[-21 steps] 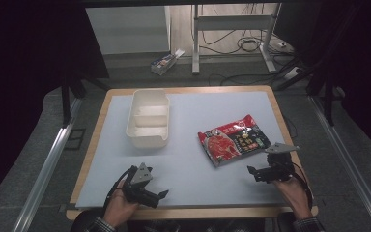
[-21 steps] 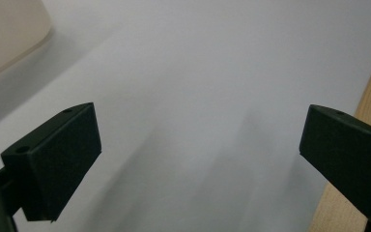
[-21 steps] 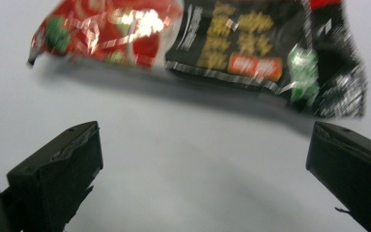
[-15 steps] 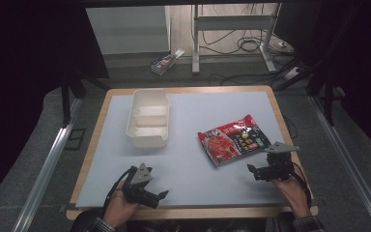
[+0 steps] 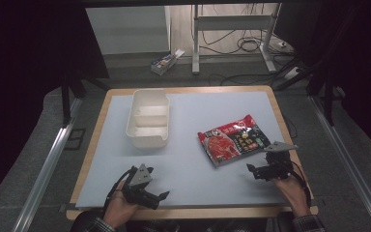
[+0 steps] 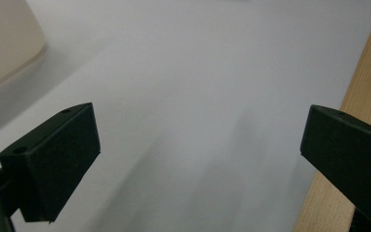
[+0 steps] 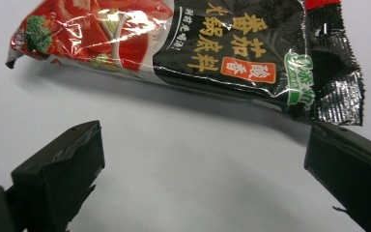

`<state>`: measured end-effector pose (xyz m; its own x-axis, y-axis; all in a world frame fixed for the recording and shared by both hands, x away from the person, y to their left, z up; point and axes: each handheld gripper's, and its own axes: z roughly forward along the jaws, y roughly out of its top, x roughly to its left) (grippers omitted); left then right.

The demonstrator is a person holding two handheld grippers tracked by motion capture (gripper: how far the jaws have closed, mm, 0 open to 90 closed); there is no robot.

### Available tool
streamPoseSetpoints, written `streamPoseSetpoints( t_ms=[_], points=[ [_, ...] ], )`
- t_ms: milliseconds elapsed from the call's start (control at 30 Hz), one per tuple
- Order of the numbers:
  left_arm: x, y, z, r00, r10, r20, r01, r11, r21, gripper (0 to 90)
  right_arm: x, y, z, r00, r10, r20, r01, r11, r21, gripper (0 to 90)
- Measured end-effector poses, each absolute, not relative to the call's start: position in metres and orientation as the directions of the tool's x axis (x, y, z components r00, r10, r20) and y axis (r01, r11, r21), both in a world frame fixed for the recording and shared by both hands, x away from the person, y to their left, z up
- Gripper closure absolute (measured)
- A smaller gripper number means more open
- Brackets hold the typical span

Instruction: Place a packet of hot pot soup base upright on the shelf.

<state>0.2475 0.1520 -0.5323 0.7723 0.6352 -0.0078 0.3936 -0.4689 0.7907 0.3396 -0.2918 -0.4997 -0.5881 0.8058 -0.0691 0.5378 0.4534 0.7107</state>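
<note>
Red-and-black glossy foil sauce packet [image 7: 174, 53] lies just ahead of the right gripper [image 7: 203, 174], unmoved like both hands since a moment ago, with jaws apart and empty, so no grasp has begun.

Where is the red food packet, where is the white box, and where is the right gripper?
red food packet [image 5: 233, 140], high view, middle of its printed front.
white box [image 5: 148, 137], high view, its near wall.
right gripper [image 5: 252, 170], high view, between its jaw tips.

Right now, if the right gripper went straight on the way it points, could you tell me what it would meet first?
Most likely the red and black sauce packet: it lies directly ahead of the open right gripper, with bare tabletop between them.
</note>
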Motion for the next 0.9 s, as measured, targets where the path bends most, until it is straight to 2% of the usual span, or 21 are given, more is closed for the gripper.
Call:
streamPoseSetpoints(
  t_ms=[233, 333, 433, 567, 600, 633, 667, 767, 900],
  points=[
    [0.246, 0.152, -0.533, 0.770, 0.638, 0.004, 0.395, -0.481, 0.783, 0.0, 0.345, -0.283, -0.501, -0.589, 0.808, -0.025, 0.563, 0.432, 0.704, 0.5],
    [0.246, 0.153, -0.533, 0.766, 0.643, 0.003, 0.397, -0.478, 0.783, 0.0, 0.349, -0.281, -0.498, -0.585, 0.810, -0.039, 0.563, 0.440, 0.699, 2.6],
    [0.245, 0.153, -0.533, 0.764, 0.645, 0.006, 0.398, -0.479, 0.783, 0.0, 0.352, -0.280, -0.494, -0.572, 0.818, -0.060, 0.552, 0.438, 0.710, 14.4],
    [0.246, 0.153, -0.533, 0.762, 0.647, 0.008, 0.399, -0.479, 0.782, 0.0, 0.358, -0.283, -0.485, -0.561, 0.827, -0.027, 0.560, 0.404, 0.723, 38.0],
    [0.246, 0.153, -0.533, 0.762, 0.647, 0.009, 0.399, -0.480, 0.781, 0.0, 0.358, -0.283, -0.485, -0.561, 0.827, -0.027, 0.560, 0.404, 0.723, 38.0],
    [0.246, 0.152, -0.533, 0.762, 0.647, 0.011, 0.399, -0.483, 0.780, 0.0, 0.361, -0.283, -0.482, -0.566, 0.824, -0.023, 0.563, 0.406, 0.720, 47.3],
    [0.246, 0.152, -0.534, 0.761, 0.648, 0.013, 0.398, -0.483, 0.779, 0.0, 0.362, -0.283, -0.481, -0.569, 0.822, -0.029, 0.560, 0.413, 0.718, 51.5],
    [0.246, 0.152, -0.534, 0.759, 0.651, 0.015, 0.401, -0.486, 0.777, 0.0, 0.366, -0.283, -0.479, -0.581, 0.813, -0.045, 0.553, 0.434, 0.711, 60.7],
    [0.246, 0.152, -0.535, 0.760, 0.650, 0.020, 0.401, -0.494, 0.772, 0.0, 0.375, -0.284, -0.477, -0.591, 0.806, -0.041, 0.558, 0.445, 0.701, 64.2]
  ],
)
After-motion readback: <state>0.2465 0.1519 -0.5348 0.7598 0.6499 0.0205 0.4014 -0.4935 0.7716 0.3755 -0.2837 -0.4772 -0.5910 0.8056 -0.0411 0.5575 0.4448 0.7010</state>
